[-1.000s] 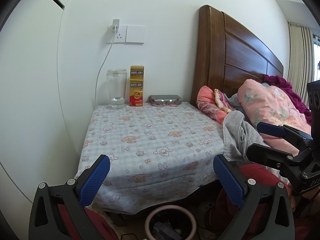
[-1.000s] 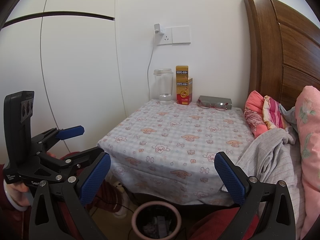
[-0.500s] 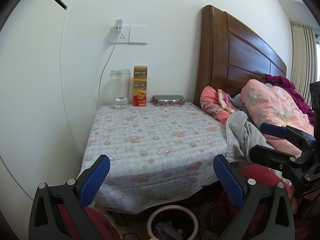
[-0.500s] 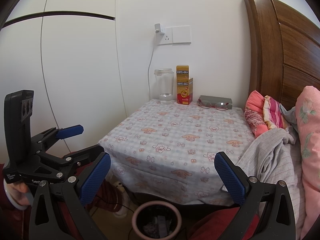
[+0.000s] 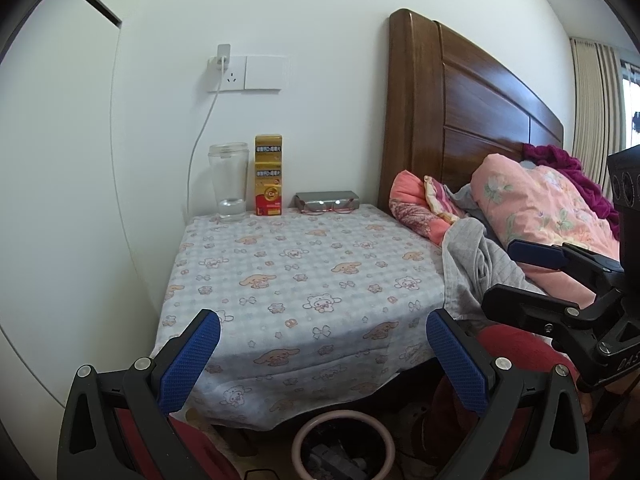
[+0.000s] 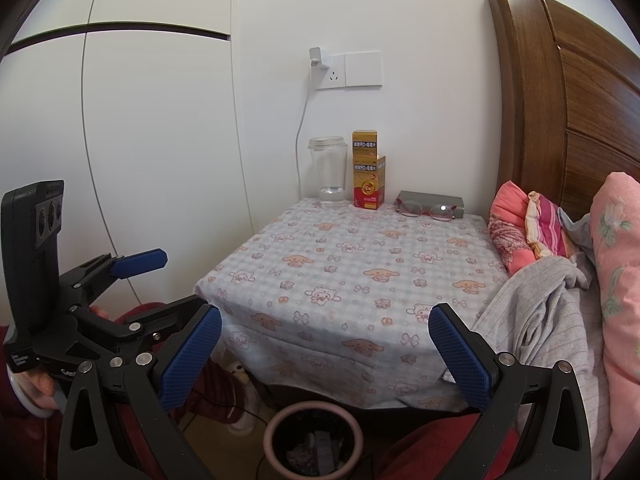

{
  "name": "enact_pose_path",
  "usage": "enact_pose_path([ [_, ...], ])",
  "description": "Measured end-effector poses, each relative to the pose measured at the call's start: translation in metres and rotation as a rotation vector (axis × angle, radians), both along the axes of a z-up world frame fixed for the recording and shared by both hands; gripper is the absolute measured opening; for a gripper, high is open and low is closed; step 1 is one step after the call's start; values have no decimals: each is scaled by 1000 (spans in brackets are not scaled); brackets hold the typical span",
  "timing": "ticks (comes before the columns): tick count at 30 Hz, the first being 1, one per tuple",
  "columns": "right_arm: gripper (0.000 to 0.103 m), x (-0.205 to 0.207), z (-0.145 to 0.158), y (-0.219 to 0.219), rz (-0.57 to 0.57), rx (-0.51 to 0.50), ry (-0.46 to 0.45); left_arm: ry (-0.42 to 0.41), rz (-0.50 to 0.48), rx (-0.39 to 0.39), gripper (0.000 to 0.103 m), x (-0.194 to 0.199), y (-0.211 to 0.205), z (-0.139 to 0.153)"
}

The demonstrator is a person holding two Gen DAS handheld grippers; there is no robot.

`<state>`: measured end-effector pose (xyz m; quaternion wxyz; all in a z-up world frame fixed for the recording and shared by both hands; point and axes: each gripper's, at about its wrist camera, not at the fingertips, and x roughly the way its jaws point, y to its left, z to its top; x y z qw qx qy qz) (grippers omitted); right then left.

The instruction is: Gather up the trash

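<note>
A: Status check. Left tool (image 5: 322,354) and right tool (image 6: 324,354) are both seen released, jaws spread wide, nothing held between the pads. Both are held short of the counter (image 5: 304,276), above the bin (image 6: 313,438).

B: Trash located?

A: No loose trash is made out on the counter. What reads as trash is already inside the bin, which sits on the floor just below the counter's front edge. Contents are dark and cannot be identified.

B: What is on the counter, then?

A: Along the counter's back edge, against the wall: a clear cup (image 5: 228,182), a yellow box (image 5: 269,176) touching or nearly touching it, and glasses (image 6: 426,211) laid in front of a grey case (image 6: 434,200). None of it is judged to be trash.

B: Risks?

A: Main one: a keeper item is mistaken for trash and binned. The box is the likely false positive, since whether it is empty cannot be told.
Second: the cup holds a little water; if it is clipped during a reach to the counter's rear, it is tipped onto the cloth.
Third: the glasses are thin and low; a wide-open jaw passing over them could snag a frame.
Fourth: the cloth overhangs the counter's front. If it is caught by a finger, everything on it is dragged.

B: Tools near each other?

A: Yes, each is seen in the other's view, beside it. A clash is possible if both are driven to the bin together.
</note>
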<state>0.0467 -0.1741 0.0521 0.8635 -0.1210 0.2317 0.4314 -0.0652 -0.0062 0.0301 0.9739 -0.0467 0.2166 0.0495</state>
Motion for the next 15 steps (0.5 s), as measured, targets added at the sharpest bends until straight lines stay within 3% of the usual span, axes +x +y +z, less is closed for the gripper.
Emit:
enact_pose_path([
  [15,103,-1,1,0,-4,-4,2,11,-6,-30,103,1,6,0],
])
